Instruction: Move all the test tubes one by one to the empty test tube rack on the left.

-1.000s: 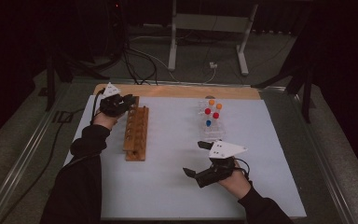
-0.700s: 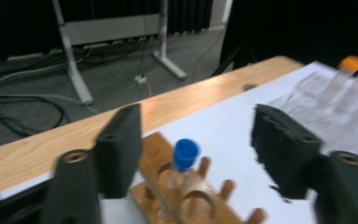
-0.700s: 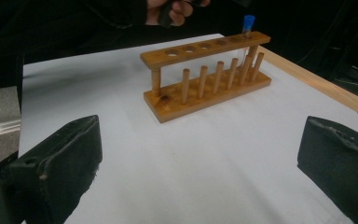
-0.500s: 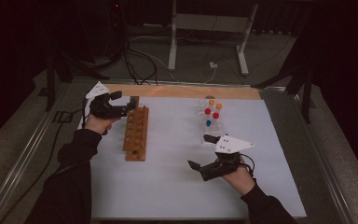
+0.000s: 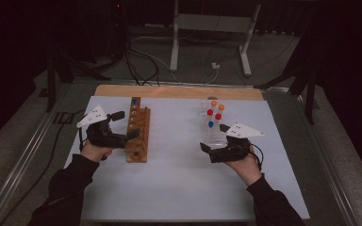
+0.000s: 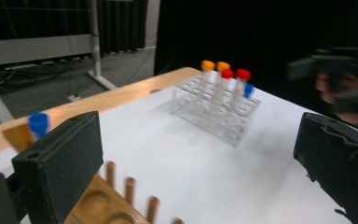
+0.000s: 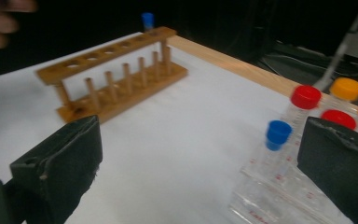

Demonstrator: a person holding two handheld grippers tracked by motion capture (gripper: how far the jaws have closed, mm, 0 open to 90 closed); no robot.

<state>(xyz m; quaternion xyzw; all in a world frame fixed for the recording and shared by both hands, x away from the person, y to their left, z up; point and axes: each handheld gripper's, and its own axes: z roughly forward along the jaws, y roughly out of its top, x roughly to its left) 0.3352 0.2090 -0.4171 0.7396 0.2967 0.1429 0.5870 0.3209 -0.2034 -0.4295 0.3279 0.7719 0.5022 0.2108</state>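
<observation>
Since the earlier high view, we see the left gripper has come down from the far end of the wooden rack to its near half, while the right gripper has edged up toward the clear rack.

We count two racks, six capped tubes and two grippers. Five tubes stand in the clear rack: two with orange caps, two with red caps and one with a blue cap. The sixth tube, the blue-capped tube, stands alone in the far end hole of the wooden rack.

That wooden rack is a long brown stand with a top rail of round holes, a base below and a row of upright pegs along one side; apart from the one tube, the holes we can see are empty. It lies lengthwise on the left half of the white tabletop, running from the far edge toward the near edge. The clear rack is a see-through grid with red markings, set on the right half near the far edge.

Left jaws stand wide apart and hold nothing, just beside the wooden rack's left side. Right jaws also stand wide apart and empty, at the near end of the clear rack, close to the blue-capped one there.
</observation>
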